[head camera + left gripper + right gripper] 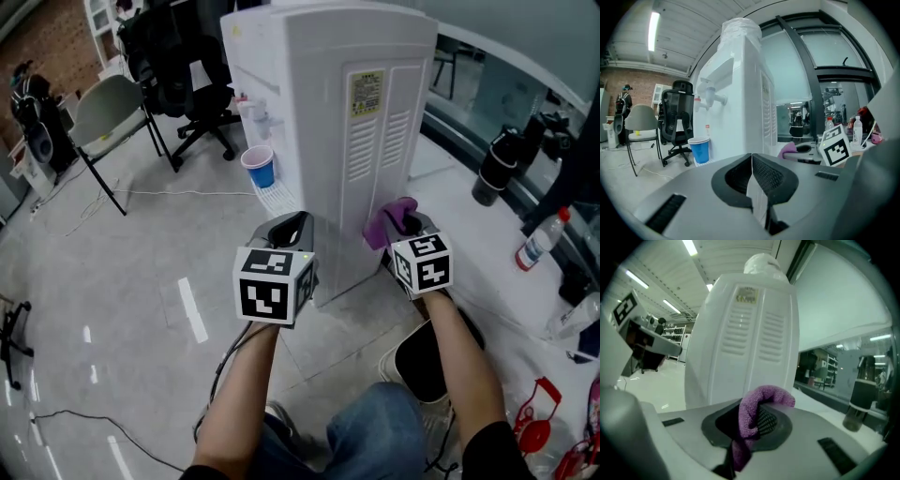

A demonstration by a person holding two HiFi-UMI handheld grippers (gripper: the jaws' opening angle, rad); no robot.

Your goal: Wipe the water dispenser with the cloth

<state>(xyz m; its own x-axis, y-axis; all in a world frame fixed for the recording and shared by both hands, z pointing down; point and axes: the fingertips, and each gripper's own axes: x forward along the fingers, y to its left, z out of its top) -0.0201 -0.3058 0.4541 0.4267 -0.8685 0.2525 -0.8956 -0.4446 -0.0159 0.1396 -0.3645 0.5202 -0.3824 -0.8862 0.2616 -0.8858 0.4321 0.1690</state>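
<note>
- Purple cloth (pixel 386 223) shows just right of the middle of the head view, pinched in the right gripper (pixel 409 225).
- In the right gripper view, the 2 jaws are squeezed tight on the cloth. 1 fold pokes up over the top and a tail hangs down between them.
- The cloth is low down, just beside the white water dispenser (pixel 328 122), by the side that has long slots in it. I cannot tell if it touches.
- The water dispenser fills the top middle of the head view. A yellow label (pixel 366 94) sits near the top of the slotted side.
- The left gripper (pixel 292 228) is in the middle of the head view, left of the cloth and close to the dispenser's bottom corner.
- In the left gripper view its 2 jaws are pressed together with nothing between them.
- Each gripper has a cube with black and white squares, and an arm comes up to each from the bottom of the head view.
- A blue cup (pixel 260 168) stands under the taps, at the left side of the dispenser in the head view.
- A black office chair (pixel 183 66) is in the upper left of the head view, and a grey chair (pixel 105 108) is further left.
- A dark bottle (pixel 494 167) stands at the right of the head view. A clear bottle (pixel 539 239) with a red cap is lower down, near the right edge.
</note>
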